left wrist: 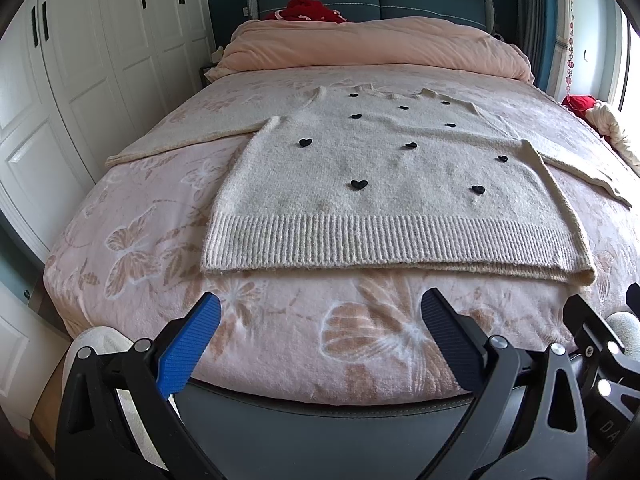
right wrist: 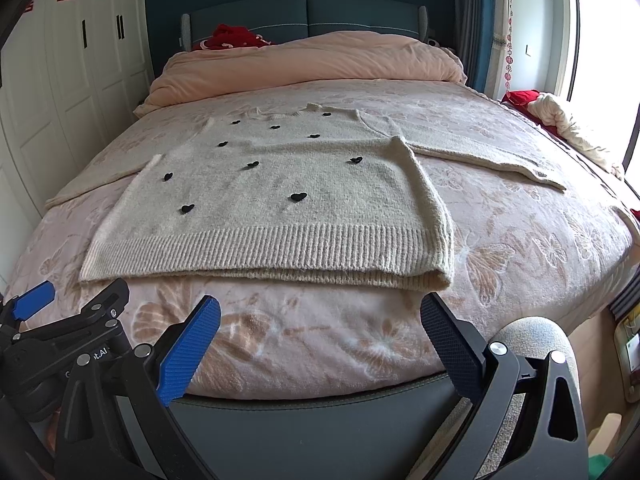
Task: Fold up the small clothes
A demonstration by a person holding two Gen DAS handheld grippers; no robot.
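A cream knit sweater (left wrist: 384, 184) with small black hearts lies flat on the bed, ribbed hem toward me and both sleeves spread out sideways. It also shows in the right wrist view (right wrist: 280, 208). My left gripper (left wrist: 320, 320) is open and empty, held over the bed's foot just short of the hem. My right gripper (right wrist: 320, 320) is open and empty, likewise short of the hem, nearer its right corner. The left gripper (right wrist: 36, 300) shows at the left edge of the right wrist view.
The bed has a pink butterfly-print blanket (left wrist: 160, 220) and a dark footboard (left wrist: 320, 420). A bunched pink duvet (left wrist: 360, 48) and red cloth (left wrist: 308, 10) lie at the headboard. White wardrobes (left wrist: 80, 60) stand left. Red and cream clothes (right wrist: 560, 120) lie at the right by the window.
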